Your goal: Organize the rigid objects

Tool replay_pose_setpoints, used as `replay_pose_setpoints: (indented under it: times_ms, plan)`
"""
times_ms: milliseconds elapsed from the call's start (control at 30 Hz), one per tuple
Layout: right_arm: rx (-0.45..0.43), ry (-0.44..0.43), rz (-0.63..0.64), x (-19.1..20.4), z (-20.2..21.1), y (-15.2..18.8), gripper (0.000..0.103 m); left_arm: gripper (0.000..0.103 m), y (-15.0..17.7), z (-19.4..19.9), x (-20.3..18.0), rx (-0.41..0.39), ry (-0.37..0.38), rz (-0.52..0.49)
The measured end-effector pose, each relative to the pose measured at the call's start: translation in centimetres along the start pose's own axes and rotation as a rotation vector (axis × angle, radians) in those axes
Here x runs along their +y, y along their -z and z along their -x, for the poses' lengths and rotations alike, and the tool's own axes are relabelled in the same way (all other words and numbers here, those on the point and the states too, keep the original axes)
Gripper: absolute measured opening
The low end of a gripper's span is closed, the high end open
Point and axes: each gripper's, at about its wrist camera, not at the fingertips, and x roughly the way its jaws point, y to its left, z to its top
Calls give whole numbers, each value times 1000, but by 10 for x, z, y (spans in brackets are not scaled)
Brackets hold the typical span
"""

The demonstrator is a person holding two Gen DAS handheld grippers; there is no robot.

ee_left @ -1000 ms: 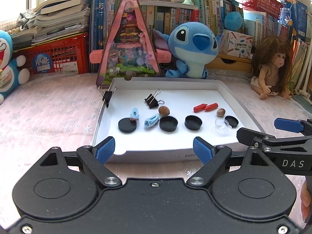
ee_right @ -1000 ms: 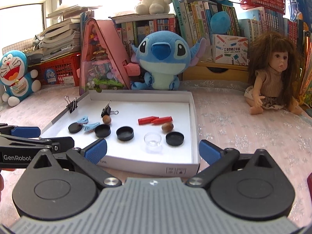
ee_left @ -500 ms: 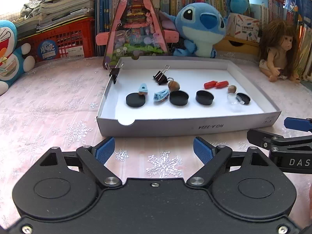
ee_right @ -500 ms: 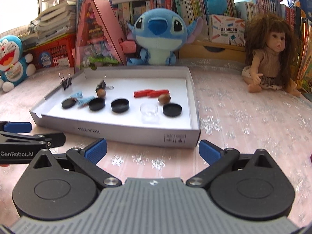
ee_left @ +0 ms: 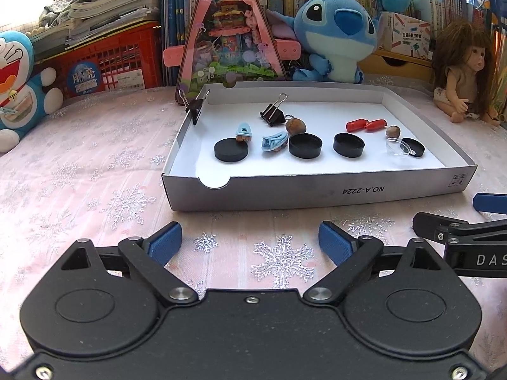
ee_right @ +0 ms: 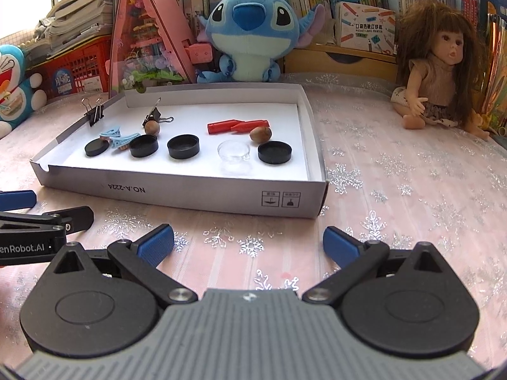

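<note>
Box lid (ee_left: 317, 191), white, shallow, sits on the desk (ee_left: 95, 174) w/ its long axis running left-right across my view, label wall facing me. Inside, front row along that axis: four black caps (ee_left: 231, 153) plus a clear cup (ee_left: 398, 148) touching the rightmost cap. Behind them, two light-blue clips (ee_left: 274, 141), two nuts (ee_left: 296, 125), and red pegs (ee_left: 365, 124) lying end to end, also left-right. One binder clip (ee_left: 273, 114) lies loose in the lid, handles up toward the back; a 2nd one (ee_right: 94, 112) is clamped on the left wall.

My left claw (ee_left: 250, 243) hangs over bare cloth just in front of the lid's near wall, jaws opening, nothing btwn them. My right claw (ee_right: 248, 247) is beside it, spread wide, also w/ nothing in it, in front of the lid's right half. All items lie beyond the near wall, apart from both claws.

Room: open desk left of the lid and a wide strip to its right up to the doll (ee_right: 437, 76). Back edge is crowded: blue plush (ee_right: 253, 34), pink triangular toy house (ee_left: 229, 31), red crate (ee_left: 107, 60).
</note>
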Motion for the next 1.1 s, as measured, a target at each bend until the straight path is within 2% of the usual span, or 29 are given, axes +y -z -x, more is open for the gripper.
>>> replay_pose_setpoints:
  times_ms: [267,1100]
  plan:
    - [7,3,7,1,-2,0,103,102,2,-2,3,2,1,17]
    - [7,3,7,1,-2,0,103,103,2,-2,4,4,3,20]
